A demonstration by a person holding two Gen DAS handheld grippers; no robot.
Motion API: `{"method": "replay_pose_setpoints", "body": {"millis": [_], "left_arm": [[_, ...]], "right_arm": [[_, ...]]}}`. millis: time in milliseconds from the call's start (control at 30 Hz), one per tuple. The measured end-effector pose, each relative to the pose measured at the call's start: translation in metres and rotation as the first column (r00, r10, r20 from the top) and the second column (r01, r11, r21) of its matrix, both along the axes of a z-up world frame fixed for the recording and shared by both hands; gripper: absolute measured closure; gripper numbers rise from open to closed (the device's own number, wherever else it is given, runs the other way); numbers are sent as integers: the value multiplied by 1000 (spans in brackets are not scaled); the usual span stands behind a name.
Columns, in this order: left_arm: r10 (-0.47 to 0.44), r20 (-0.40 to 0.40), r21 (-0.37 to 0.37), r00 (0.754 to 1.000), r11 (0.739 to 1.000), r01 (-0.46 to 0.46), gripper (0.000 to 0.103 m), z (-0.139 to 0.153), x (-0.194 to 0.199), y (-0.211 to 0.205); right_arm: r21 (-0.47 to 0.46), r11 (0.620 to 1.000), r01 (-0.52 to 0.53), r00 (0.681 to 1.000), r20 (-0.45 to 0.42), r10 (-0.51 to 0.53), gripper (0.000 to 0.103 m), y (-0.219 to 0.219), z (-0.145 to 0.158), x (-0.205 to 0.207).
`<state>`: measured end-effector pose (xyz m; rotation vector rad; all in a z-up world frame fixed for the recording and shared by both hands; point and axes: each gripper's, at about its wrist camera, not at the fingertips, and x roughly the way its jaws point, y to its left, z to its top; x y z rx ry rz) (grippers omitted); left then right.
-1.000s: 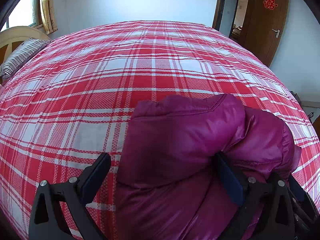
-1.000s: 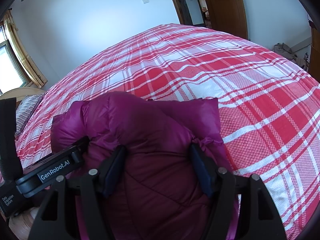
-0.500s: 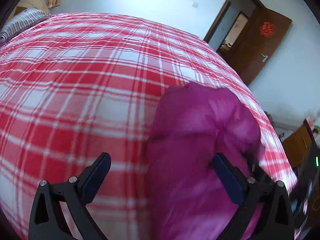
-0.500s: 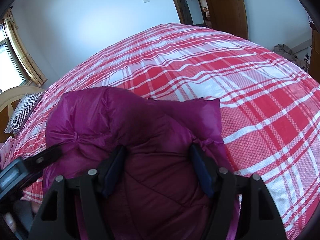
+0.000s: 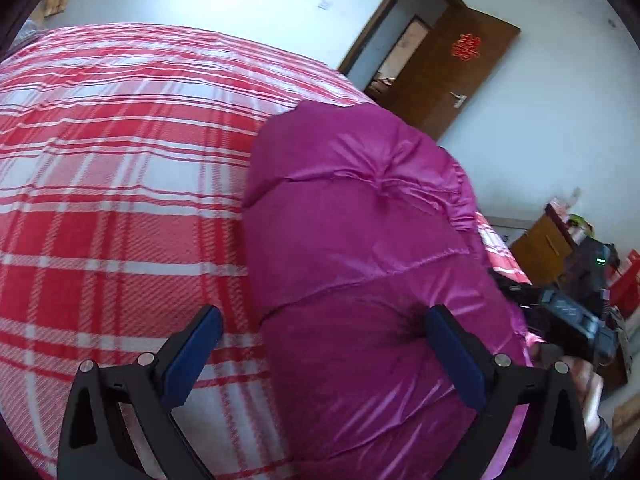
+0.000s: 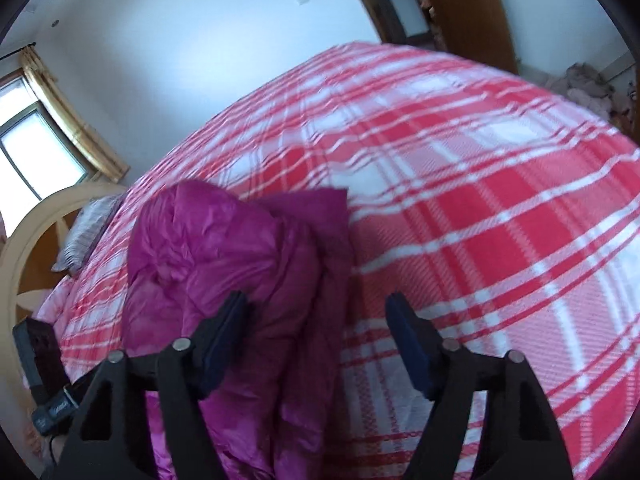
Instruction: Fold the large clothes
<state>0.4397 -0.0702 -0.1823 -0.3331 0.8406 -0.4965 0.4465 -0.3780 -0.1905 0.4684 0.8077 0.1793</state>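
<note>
A magenta puffer jacket (image 5: 360,248) lies bundled on the red and white plaid bed (image 5: 100,168). My left gripper (image 5: 320,344) is open, its jaws wide apart over the jacket's near left edge, with its right finger (image 5: 456,356) pressing into the fabric. In the right wrist view the jacket (image 6: 224,264) lies to the left. My right gripper (image 6: 318,336) is open and empty, with its left finger (image 6: 224,340) against the jacket and its right finger over the bedspread. The right gripper's body (image 5: 568,316) shows at the right of the left wrist view.
A brown door (image 5: 452,68) stands open past the bed's far right corner. A wooden cabinet (image 5: 544,244) stands to the right of the bed. A striped pillow (image 6: 86,236), a cream headboard (image 6: 28,240) and a window (image 6: 28,152) are at the left.
My right gripper has opened wide and swung right off the jacket. My left gripper stays open and has turned right, so the jacket fills more of its view.
</note>
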Motion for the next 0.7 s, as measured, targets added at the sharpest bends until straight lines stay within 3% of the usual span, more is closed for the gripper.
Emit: {"method": "replay_pose_setpoints", "body": {"millis": [67,133,167,233,300,367,533,700], "left_arm": [[-11,-1,1,1000,1000,11,1,1,2,-4],[-43,5,5,999,999,43,7,4,1,-12],[-60,17,9,998,998,60,21,7,-3,-17],[-75,63,63,995,996,71,31,15,-12,-25],[-78,97,108,992,992,68,55,23,-19,-30],[-60,120,139,991,989,43,64,35,-30,-27],[-2,204,151,979,988,-30,68,72,-70,7],[99,262,176,960,973,-149,68,103,-107,75]], "right_arm": [[13,999,-37,999,-27,37,29,5,-10,8],[13,998,-55,998,-5,55,41,9,-11,11],[53,995,-89,996,-8,90,51,11,-15,14],[84,992,-98,995,-15,100,60,11,-18,16],[97,989,-115,993,-9,116,76,15,-15,11],[88,990,-113,994,1,113,81,20,-8,3],[96,985,-141,989,46,138,84,42,14,-19],[109,960,-259,964,94,250,84,109,37,-25]]}}
